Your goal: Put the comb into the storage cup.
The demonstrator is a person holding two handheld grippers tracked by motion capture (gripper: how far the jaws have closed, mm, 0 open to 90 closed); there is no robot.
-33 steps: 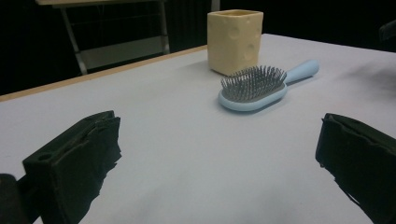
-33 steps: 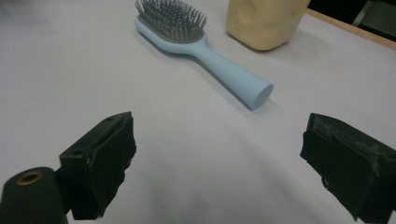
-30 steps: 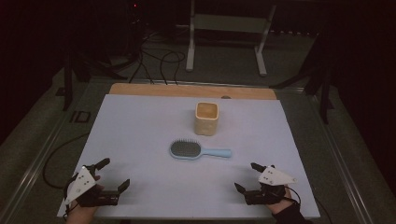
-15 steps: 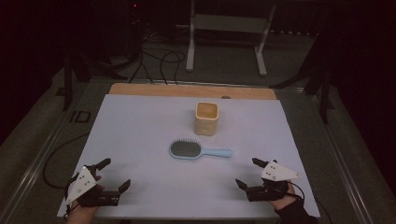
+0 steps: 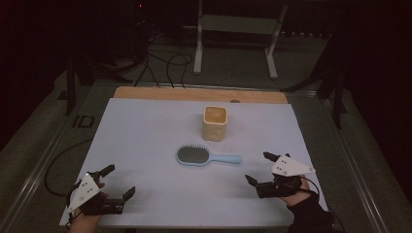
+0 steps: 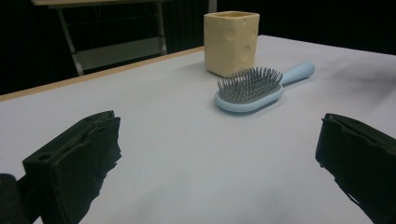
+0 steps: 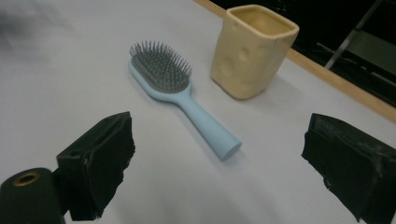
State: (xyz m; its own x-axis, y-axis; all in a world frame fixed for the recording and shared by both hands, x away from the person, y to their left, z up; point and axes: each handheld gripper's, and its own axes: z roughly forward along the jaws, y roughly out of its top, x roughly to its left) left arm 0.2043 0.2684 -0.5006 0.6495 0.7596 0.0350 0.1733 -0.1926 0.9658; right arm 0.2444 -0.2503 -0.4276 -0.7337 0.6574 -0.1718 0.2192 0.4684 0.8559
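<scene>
A light blue hairbrush (image 5: 204, 156) (image 6: 250, 88) (image 7: 163, 74) lies bristles up in the middle of the white table cover, with its handle pointing right. Just behind it stands a yellow square cup (image 5: 215, 123) (image 6: 231, 42) (image 7: 252, 51) with cheese-like dimples, upright and seemingly with nothing in it. My left gripper (image 5: 120, 180) (image 6: 219, 128) rests open near the front left corner, well short of the brush. At the front right, my right gripper (image 5: 257, 167) (image 7: 218, 123) is open and faces the brush handle from a short way off. Neither holds anything.
The white cover (image 5: 145, 136) spans the table, with a wooden strip (image 5: 194, 94) along the far edge. Beyond it on the dark floor are cables (image 5: 165, 63) and a metal stand (image 5: 235, 39). A cable (image 5: 53, 165) trails off the table's left side.
My right gripper has crept a little forward toward the brush handle. The left gripper, brush and cup have stayed in place.
</scene>
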